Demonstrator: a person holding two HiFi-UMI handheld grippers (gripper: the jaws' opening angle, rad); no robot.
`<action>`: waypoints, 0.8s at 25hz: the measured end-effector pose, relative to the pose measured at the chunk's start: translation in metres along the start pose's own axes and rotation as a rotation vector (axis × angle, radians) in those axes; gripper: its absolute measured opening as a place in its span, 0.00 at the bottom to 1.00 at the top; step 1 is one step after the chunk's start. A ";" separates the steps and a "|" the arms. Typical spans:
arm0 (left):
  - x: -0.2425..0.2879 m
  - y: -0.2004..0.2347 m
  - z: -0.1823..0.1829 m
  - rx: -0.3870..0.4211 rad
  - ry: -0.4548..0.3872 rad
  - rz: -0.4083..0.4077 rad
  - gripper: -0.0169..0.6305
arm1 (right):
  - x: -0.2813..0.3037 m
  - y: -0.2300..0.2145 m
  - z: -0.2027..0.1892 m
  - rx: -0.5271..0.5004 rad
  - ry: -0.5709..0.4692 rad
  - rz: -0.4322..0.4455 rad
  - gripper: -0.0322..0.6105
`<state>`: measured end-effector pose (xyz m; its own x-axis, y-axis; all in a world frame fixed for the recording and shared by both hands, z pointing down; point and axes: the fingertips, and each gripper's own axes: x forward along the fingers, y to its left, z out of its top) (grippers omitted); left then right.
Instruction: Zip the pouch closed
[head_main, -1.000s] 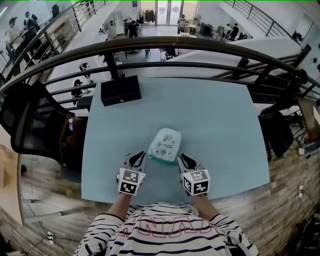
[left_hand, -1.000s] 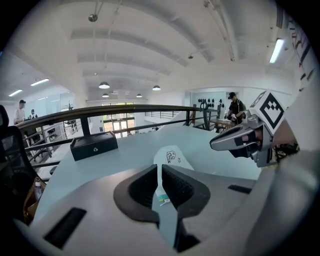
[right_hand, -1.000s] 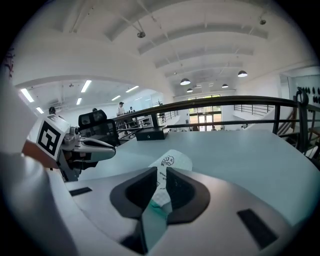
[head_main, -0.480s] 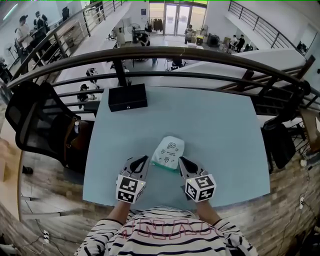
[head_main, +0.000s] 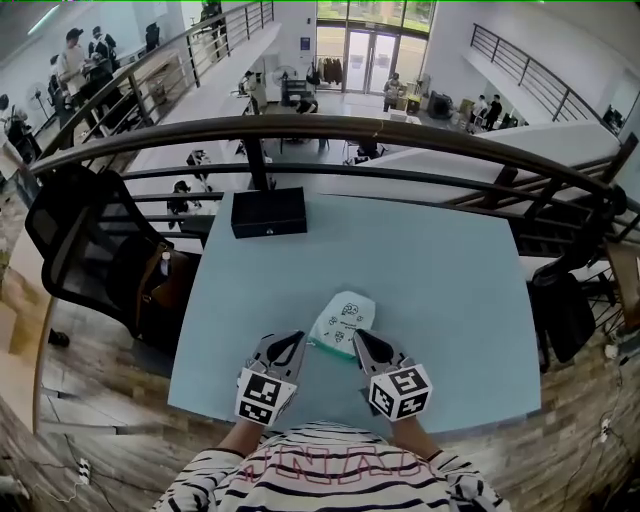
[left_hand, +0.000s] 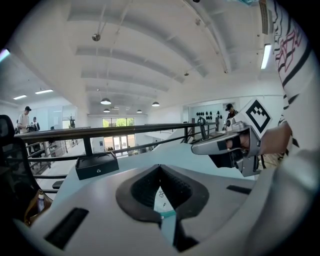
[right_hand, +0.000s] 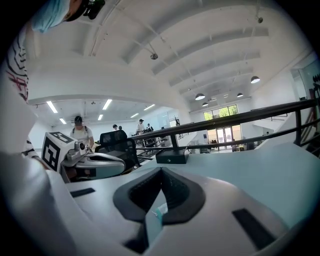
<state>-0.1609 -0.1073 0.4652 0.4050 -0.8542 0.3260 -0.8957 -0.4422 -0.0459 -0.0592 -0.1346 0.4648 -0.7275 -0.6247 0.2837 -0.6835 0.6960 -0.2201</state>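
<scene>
One black mesh chair (head_main: 70, 235) is noted beside the table's left edge. One light blue table (head_main: 450, 290) is recorded, with one black box (head_main: 268, 212) set at its far left corner. Two hand-held grippers are counted over the table's near part. The left gripper (head_main: 297, 340) is found with its jaws closed on the near left corner of the pouch, whose teal-trimmed edge is pinched between the pads. One white printed pouch (head_main: 343, 318) is seen between the two grippers, lying lengthwise away from the person. The right gripper (head_main: 358, 338) is likewise clamped on the pouch's near right corner.
</scene>
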 end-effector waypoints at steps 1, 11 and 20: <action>-0.001 0.000 0.000 -0.003 -0.003 0.003 0.07 | 0.001 0.001 0.001 -0.002 -0.003 0.005 0.09; -0.008 -0.006 -0.003 -0.019 0.000 0.005 0.07 | 0.001 0.002 -0.003 -0.014 0.013 0.002 0.09; -0.018 0.002 -0.005 -0.044 -0.015 0.018 0.06 | 0.000 0.006 -0.008 -0.009 0.015 -0.022 0.09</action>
<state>-0.1707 -0.0917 0.4641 0.3917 -0.8660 0.3109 -0.9098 -0.4150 -0.0097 -0.0627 -0.1281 0.4707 -0.7114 -0.6345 0.3022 -0.6986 0.6854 -0.2056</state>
